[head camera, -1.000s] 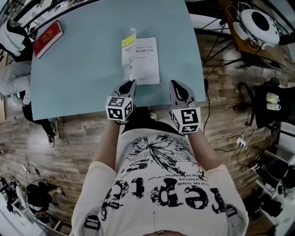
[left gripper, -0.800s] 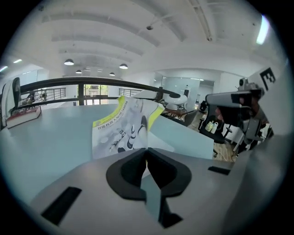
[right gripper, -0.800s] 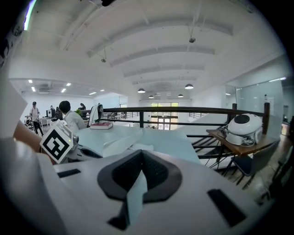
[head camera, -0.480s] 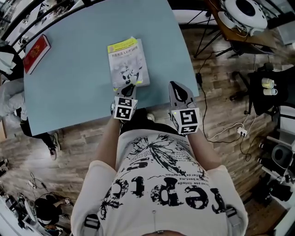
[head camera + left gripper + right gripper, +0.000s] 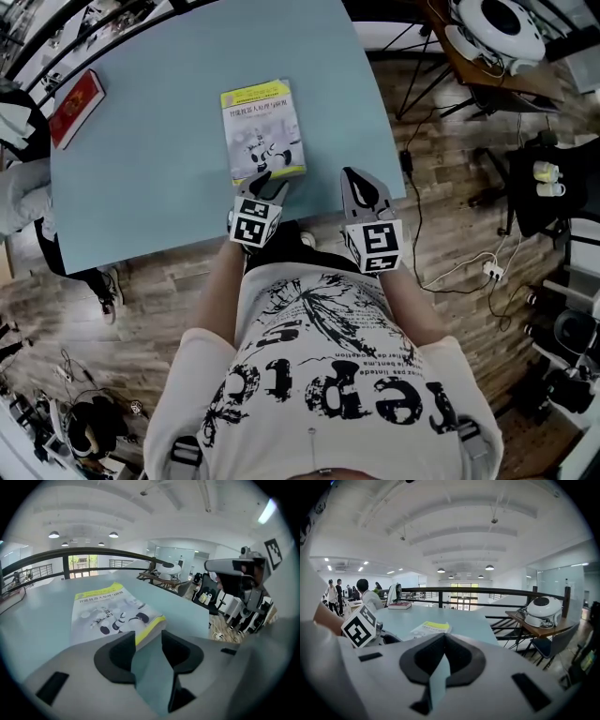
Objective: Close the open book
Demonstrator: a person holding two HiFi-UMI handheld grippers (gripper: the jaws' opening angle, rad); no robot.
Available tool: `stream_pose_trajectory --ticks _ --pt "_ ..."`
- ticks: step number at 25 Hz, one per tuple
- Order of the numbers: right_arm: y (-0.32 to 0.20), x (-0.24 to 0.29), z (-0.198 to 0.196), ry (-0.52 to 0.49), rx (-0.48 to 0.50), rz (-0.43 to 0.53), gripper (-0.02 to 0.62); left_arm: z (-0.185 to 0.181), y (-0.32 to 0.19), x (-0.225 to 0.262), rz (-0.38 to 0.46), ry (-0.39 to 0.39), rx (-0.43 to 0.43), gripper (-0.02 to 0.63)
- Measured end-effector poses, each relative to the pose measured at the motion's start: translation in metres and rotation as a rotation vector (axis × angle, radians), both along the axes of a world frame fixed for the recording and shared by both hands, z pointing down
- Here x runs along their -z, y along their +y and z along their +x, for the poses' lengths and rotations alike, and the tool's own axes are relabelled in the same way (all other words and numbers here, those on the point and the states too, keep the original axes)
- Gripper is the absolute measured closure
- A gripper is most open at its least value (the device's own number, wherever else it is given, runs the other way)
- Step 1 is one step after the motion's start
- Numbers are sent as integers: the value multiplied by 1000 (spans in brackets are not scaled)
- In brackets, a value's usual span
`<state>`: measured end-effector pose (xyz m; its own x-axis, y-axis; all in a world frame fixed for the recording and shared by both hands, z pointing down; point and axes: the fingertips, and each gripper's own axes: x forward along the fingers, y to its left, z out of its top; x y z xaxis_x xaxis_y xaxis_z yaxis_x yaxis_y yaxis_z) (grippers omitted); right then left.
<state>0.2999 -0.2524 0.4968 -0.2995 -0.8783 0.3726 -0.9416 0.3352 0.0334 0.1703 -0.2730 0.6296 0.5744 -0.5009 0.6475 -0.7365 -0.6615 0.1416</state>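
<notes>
The book (image 5: 262,131) lies closed and flat on the blue table (image 5: 141,178), yellow-and-white cover up, near the table's front edge. My left gripper (image 5: 270,180) sits at the book's near right corner; in the left gripper view (image 5: 148,632) its jaws have just been opening and now stand apart, with the book's (image 5: 110,609) yellow edge just ahead of the left pad and nothing pressed between them. My right gripper (image 5: 361,184) hovers to the right of the book over the table's front corner. In the right gripper view (image 5: 444,637) its pads meet, empty.
A red book (image 5: 75,103) lies at the table's far left edge, where a person (image 5: 19,187) sits. To the right, off the table, are a wooden side table with a white round device (image 5: 497,23), a black chair (image 5: 548,202) and cables on the wooden floor.
One second ago the book lay open with a cover raised at my left gripper. It now lies closed and flat, and my left gripper has dropped to its near corner and opened.
</notes>
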Motion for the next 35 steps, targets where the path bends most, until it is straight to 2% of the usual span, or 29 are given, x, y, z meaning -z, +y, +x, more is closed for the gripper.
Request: stream_pose_trajectory --ticks 3,6,9,15,20,23,27,35 --pt "-4 6 -6 -5 21 16 584 -9 -7 25 72 50 67 435" --pt "-5 15 -11 -14 45 33 584 -22 -15 59 148 114 150 521" --pt "-11 25 -19 -29 83 54 584 -35 -24 91 221 156 208 556" --pt "-16 50 -32 -47 127 112 584 -43 -21 161 352 236 203 575" --pt "-27 77 -40 -82 160 191 584 -60 -21 222 498 287 253 580" --pt "-32 87 -52 -92 190 212 585 -75 -17 243 560 283 279 581" --pt "-34 94 -65 -98 230 234 586 -88 -11 255 596 275 295 581" --pt "-39 99 -77 -103 262 249 586 -102 -10 256 610 253 313 581"
